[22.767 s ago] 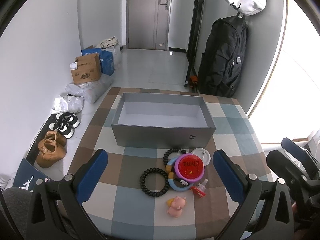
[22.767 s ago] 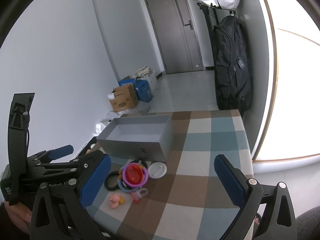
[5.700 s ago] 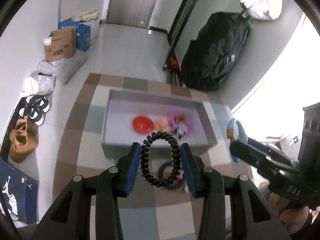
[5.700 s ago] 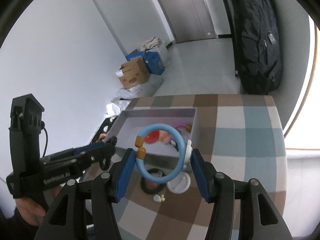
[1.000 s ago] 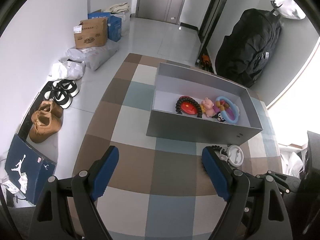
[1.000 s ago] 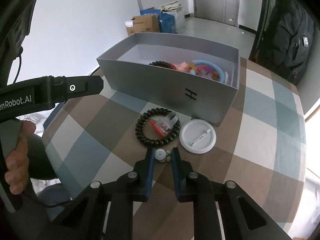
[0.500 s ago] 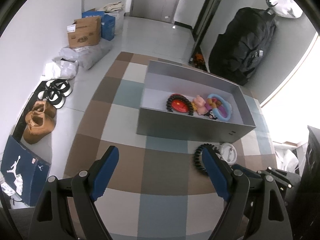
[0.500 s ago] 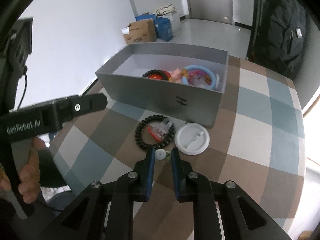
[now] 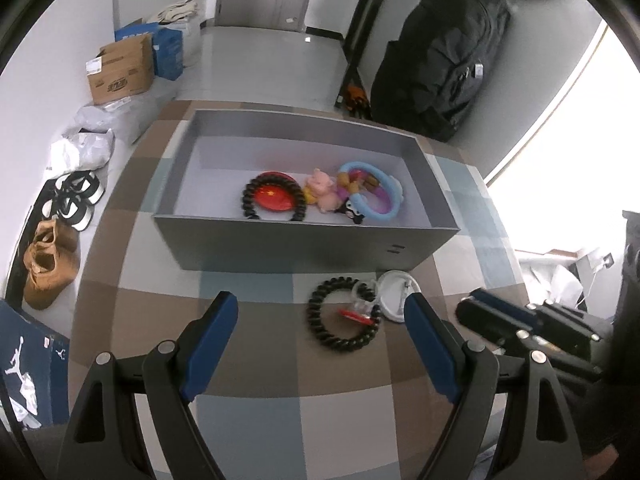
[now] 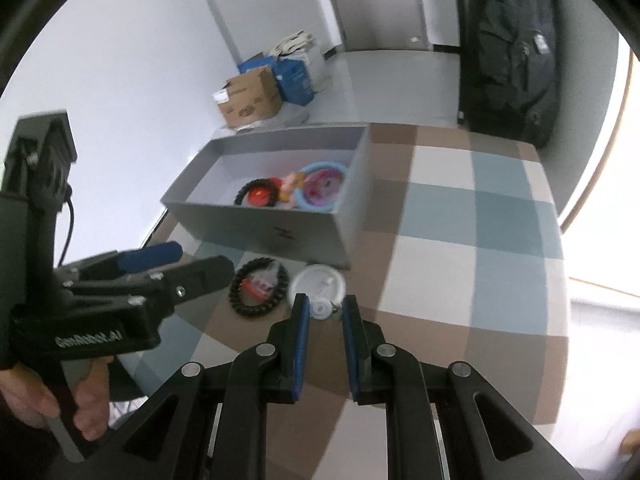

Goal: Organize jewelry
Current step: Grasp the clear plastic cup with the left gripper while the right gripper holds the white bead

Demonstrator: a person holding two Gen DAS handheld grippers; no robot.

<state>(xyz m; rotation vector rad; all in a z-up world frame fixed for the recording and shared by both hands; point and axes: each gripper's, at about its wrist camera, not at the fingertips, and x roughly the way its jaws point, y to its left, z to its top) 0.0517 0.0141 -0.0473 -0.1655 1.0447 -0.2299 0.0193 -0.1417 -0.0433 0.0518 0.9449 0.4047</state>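
A grey box on the checked table holds a black coil band around a red disc, a pink pig and a blue ring. In front of it lie a black coil band with a clear and red clip and a white round badge. My left gripper is open and empty above the table. My right gripper is shut on a small white charm, lifted above the white badge. The box also shows in the right wrist view.
A black backpack hangs beyond the table. Cardboard boxes, bags and shoes lie on the floor to the left. The right gripper's body is at the right in the left wrist view.
My right gripper has risen and pulled back with the small white charm held between its fingers. My left gripper has shifted to the right, open and empty.
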